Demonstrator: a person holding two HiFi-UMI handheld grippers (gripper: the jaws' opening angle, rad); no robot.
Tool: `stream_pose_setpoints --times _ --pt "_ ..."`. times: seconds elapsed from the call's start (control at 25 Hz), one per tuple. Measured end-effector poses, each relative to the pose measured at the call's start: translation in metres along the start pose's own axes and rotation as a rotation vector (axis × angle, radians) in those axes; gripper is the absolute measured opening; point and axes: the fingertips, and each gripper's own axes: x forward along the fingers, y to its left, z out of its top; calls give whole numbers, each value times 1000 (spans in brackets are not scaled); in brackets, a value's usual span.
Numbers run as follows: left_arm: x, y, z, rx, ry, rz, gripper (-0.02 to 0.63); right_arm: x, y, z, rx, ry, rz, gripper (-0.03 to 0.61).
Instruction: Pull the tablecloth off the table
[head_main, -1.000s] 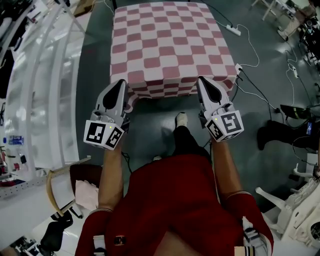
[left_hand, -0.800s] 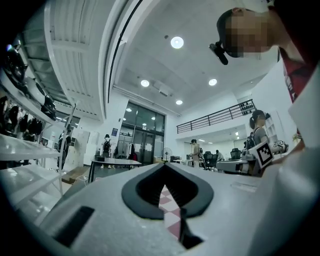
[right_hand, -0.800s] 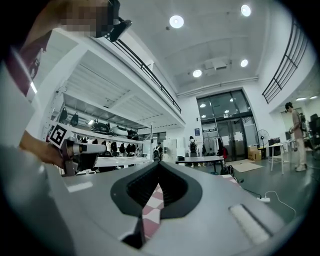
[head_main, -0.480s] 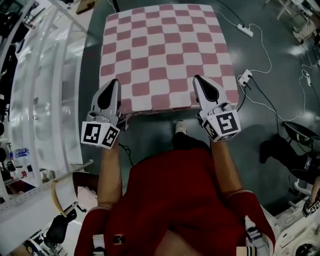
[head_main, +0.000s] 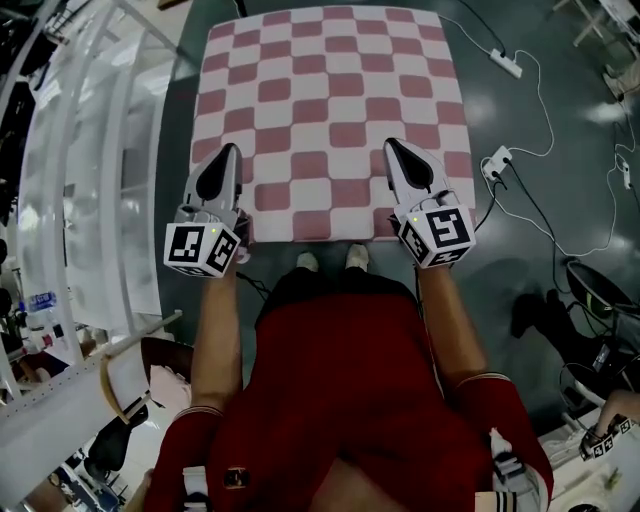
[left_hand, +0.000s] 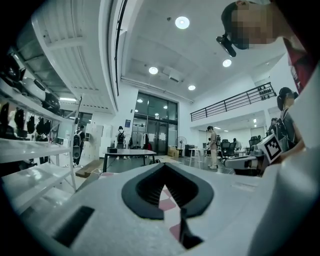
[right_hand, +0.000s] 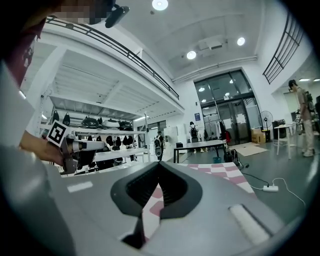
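Observation:
The pink-and-white checked tablecloth (head_main: 330, 110) lies stretched out flat ahead of me, and its near edge hangs by my feet. The table under it is hidden. My left gripper (head_main: 224, 152) is shut on the cloth near its left side, and checked fabric (left_hand: 168, 200) shows pinched between its jaws. My right gripper (head_main: 392, 148) is shut on the cloth near its right side, and the same fabric (right_hand: 151, 204) runs through its closed jaws. Both grippers point level, away from my body.
White shelving (head_main: 90, 150) runs along the left side. A power strip (head_main: 505, 65) and a plug block with cables (head_main: 497, 160) lie on the grey floor at the right. My shoes (head_main: 330, 260) stand just under the cloth's near edge. A black table (left_hand: 129, 151) and people stand far off.
Both grippers have drawn back toward my body with the cloth in them. The cloth's draped front has come up and now spreads flat, reaching nearer to my feet.

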Motion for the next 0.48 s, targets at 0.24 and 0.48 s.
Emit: stream_pose_setpoints --times 0.24,0.48 --pt "31 23 -16 2 53 -24 2 31 -14 -14 31 56 -50 15" --pt "63 46 -42 -14 138 -45 2 61 -32 -36 16 154 -109 15"
